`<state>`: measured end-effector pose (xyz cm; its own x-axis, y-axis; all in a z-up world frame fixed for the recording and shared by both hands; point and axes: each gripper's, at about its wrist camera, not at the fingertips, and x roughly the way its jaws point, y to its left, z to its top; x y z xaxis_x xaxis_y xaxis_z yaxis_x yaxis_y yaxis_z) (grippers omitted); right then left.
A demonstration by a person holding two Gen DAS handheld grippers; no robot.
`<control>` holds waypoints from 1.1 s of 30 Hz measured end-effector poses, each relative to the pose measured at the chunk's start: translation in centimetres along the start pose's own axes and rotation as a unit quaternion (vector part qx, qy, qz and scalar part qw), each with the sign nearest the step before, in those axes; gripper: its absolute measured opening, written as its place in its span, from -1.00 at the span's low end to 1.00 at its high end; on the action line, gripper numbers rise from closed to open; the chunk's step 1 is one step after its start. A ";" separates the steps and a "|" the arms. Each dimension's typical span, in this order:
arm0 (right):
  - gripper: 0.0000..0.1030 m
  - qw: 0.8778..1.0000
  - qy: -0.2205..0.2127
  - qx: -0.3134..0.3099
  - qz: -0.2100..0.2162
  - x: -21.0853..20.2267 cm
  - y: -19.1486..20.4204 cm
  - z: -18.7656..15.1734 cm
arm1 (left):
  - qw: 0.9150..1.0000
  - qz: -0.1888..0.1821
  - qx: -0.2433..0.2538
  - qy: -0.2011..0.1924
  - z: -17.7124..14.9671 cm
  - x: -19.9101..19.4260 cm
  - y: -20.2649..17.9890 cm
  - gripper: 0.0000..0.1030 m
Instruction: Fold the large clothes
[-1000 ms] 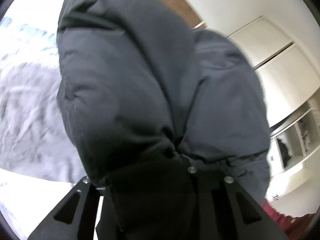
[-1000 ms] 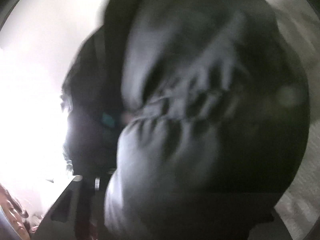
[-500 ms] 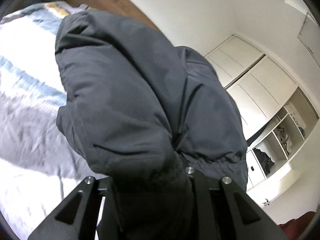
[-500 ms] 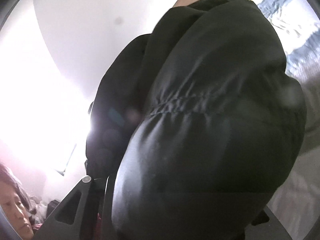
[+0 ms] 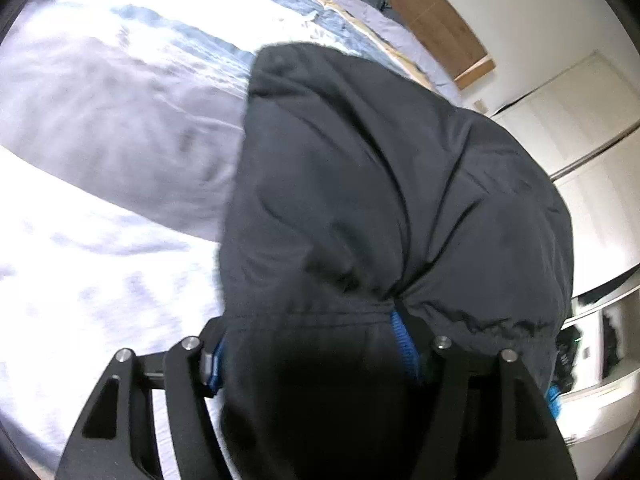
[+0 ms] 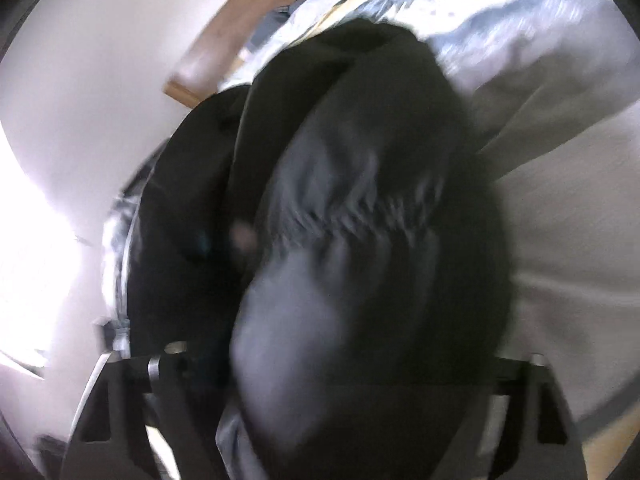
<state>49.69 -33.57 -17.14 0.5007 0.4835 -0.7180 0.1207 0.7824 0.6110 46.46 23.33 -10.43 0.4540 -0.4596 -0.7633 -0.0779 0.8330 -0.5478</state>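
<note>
A dark padded jacket [image 5: 380, 200] hangs from my left gripper [image 5: 316, 356], which is shut on its ribbed cuff with blue trim; the fabric bulges forward and hides the fingertips. In the right wrist view the same jacket [image 6: 360, 240] fills the frame, blurred. My right gripper [image 6: 328, 380] is shut on another bunched part of it, and its fingertips are buried in the cloth. The jacket is held up above the bed.
A bed with a grey and blue-white striped cover [image 5: 112, 128] lies below and to the left. A wooden headboard [image 5: 420, 4] stands at the far end. White wardrobe doors [image 5: 580, 128] and open shelves are at the right. The bed cover also shows in the right wrist view [image 6: 560, 140].
Both grippers have tilted down from the wall and wardrobe toward the bed, carrying the jacket with them. Both grips are unchanged.
</note>
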 end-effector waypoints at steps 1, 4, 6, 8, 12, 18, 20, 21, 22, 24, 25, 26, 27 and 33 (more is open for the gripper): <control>0.67 1.000 -0.007 -0.004 -0.025 -0.8 -0.1 0.0 | 1.000 0.011 0.004 -0.008 0.0 -1.1 0.5 0.25; 0.80 0.996 -0.045 -0.012 -0.073 -5.2 -0.4 0.5 | 0.998 0.043 -0.002 -0.051 -0.2 -5.7 1.5 0.26; 0.81 0.993 -0.068 -0.021 -0.092 -8.3 0.3 0.5 | 0.993 0.072 -0.020 -0.087 -0.1 -8.9 2.0 0.26; 0.83 0.989 -0.091 -0.044 -0.107 -12.4 1.0 -1.4 | 0.987 0.096 -0.030 -0.123 -0.4 -12.6 2.2 0.26; 0.88 0.979 -0.119 -0.093 -0.134 -19.5 5.2 -2.9 | 0.979 0.133 -0.003 -0.153 -3.7 -16.9 -1.8 0.33; 0.99 0.966 -0.157 -0.147 -0.144 -24.8 10.9 -9.2 | 0.961 0.192 0.081 -0.184 -11.6 -19.0 -11.8 0.37; 0.99 0.964 -0.159 -0.153 -0.150 -26.2 12.3 -11.4 | 0.953 0.209 0.099 -0.194 -14.3 -19.7 -13.4 0.36; 0.99 0.963 -0.160 -0.155 -0.152 -26.7 13.1 -12.5 | 0.951 0.215 0.108 -0.197 -15.7 -20.0 -14.5 0.37; 0.99 0.962 -0.162 -0.159 -0.153 -27.0 13.7 -13.7 | 0.948 0.218 0.121 -0.200 -17.1 -20.3 -15.7 0.36; 0.99 0.960 -0.161 -0.163 -0.158 -28.4 15.7 -15.9 | 0.939 0.233 0.139 -0.212 -19.4 -20.9 -17.6 0.37; 0.99 0.959 -0.164 -0.169 -0.160 -28.7 16.3 -16.8 | 0.932 0.245 0.147 -0.221 -20.6 -21.3 -18.8 0.36; 0.99 0.956 -0.168 -0.178 -0.162 -29.0 17.0 -17.7 | 0.927 0.256 0.155 -0.228 -21.6 -21.4 -19.7 0.37; 0.99 0.953 -0.172 -0.187 -0.164 -29.3 17.7 -18.5 | 0.920 0.264 0.166 -0.239 -22.9 -21.6 -20.9 0.37; 0.99 0.933 -0.202 -0.241 -0.174 -31.2 20.9 -22.6 | 0.908 0.276 0.172 -0.265 -26.8 -22.3 -24.4 0.37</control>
<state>17.24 -23.46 10.55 0.7967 0.0565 -0.6017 -0.0151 0.9972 0.0737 14.42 4.95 10.77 0.8002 0.1929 -0.5678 -0.1823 0.9803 0.0762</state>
